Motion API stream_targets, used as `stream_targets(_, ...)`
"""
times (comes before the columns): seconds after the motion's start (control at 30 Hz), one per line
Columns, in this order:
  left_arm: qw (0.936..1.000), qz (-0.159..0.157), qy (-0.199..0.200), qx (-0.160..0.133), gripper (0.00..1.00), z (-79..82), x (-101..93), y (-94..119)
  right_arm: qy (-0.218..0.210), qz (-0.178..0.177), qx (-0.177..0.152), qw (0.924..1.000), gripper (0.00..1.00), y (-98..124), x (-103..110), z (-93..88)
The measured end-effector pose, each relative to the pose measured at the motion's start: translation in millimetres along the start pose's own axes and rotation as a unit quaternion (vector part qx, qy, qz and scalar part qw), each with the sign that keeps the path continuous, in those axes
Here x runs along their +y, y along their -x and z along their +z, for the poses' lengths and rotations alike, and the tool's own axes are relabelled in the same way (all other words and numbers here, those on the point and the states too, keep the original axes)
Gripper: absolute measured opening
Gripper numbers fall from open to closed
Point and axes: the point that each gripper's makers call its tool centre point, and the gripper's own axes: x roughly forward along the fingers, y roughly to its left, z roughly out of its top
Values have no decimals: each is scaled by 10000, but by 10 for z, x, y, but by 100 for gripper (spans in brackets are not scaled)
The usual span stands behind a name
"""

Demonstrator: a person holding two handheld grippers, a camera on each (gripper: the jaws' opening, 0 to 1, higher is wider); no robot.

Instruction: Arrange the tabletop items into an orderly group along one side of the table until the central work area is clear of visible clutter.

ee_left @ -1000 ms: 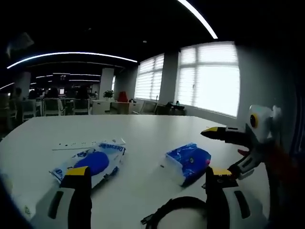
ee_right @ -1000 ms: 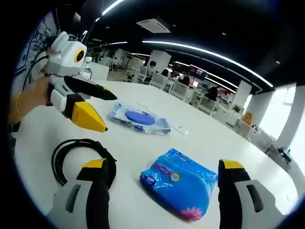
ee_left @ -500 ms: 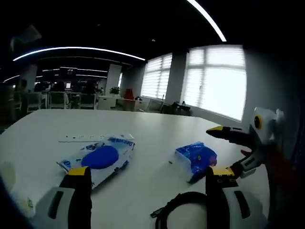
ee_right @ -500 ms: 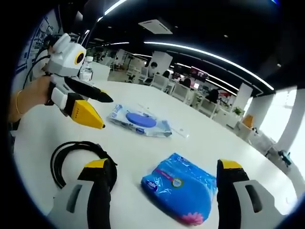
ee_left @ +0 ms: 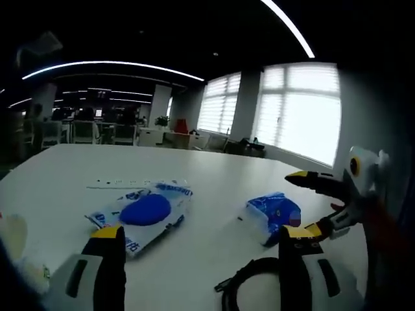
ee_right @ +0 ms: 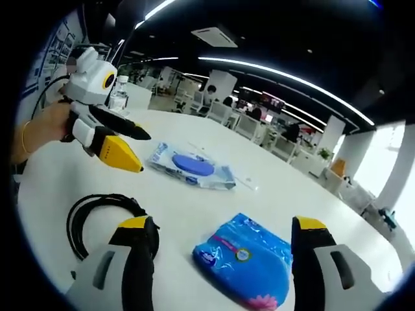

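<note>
A white wet-wipes pack with a blue oval label (ee_left: 146, 210) (ee_right: 191, 165) lies flat on the white table (ee_left: 207, 181). To its right sits a blue tissue pack (ee_left: 275, 214) (ee_right: 243, 256). A black coiled cable (ee_left: 249, 288) (ee_right: 97, 217) rests near the front. My left gripper (ee_left: 201, 232) is open above the table, short of the wipes pack and the cable. In the right gripper view it is held by a hand, left gripper (ee_right: 141, 153) open in the air. My right gripper (ee_right: 222, 223) is open, its jaws either side of the tissue pack without touching it.
A thin white strip (ee_left: 123, 186) (ee_right: 243, 178) lies just beyond the wipes pack. A water bottle (ee_right: 118, 92) stands at the far table edge behind the left gripper. A pale object (ee_left: 13, 233) sits at the left edge. Office desks and chairs fill the background.
The left gripper has drifted slightly, so the packs and cable sit further right in its view. The right gripper eased a little nearer the tissue pack. Nothing on the table moved.
</note>
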Motion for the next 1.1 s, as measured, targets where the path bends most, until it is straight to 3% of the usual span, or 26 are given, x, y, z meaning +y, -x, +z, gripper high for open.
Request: stream_targets(1.1,9991,152,397,78,91,-104,229,44,710,119,124,9973,77,-246,24,126)
